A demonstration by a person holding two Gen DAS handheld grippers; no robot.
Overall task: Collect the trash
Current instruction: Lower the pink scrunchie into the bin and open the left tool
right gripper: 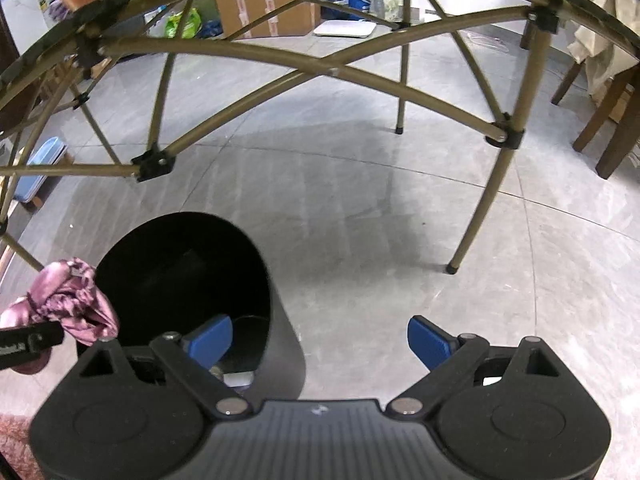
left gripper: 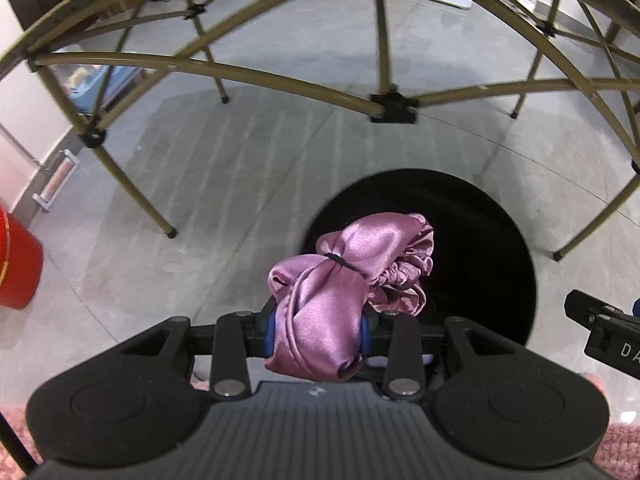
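Note:
My left gripper [left gripper: 318,334] is shut on a bundle of shiny purple satin cloth [left gripper: 340,280] tied with a thin black band. The bundle hangs over the near rim of a black round bin [left gripper: 480,248] on the grey floor. In the right wrist view the same purple cloth [right gripper: 76,300] shows at the far left, beside the bin's dark opening [right gripper: 180,272]. My right gripper [right gripper: 320,342] stands open with nothing between its blue pads [right gripper: 212,340], above the bin's right wall and the floor. A tip of the right gripper [left gripper: 600,320] shows at the right edge of the left wrist view.
A folding table's tan tube frame [left gripper: 280,76] with thin legs [right gripper: 480,208] arches over the floor beyond the bin. A red container [left gripper: 16,264] stands at left. Cardboard boxes [right gripper: 264,4], bags and a wooden chair [right gripper: 608,120] lie further back. Pink rug [left gripper: 624,452] at my feet.

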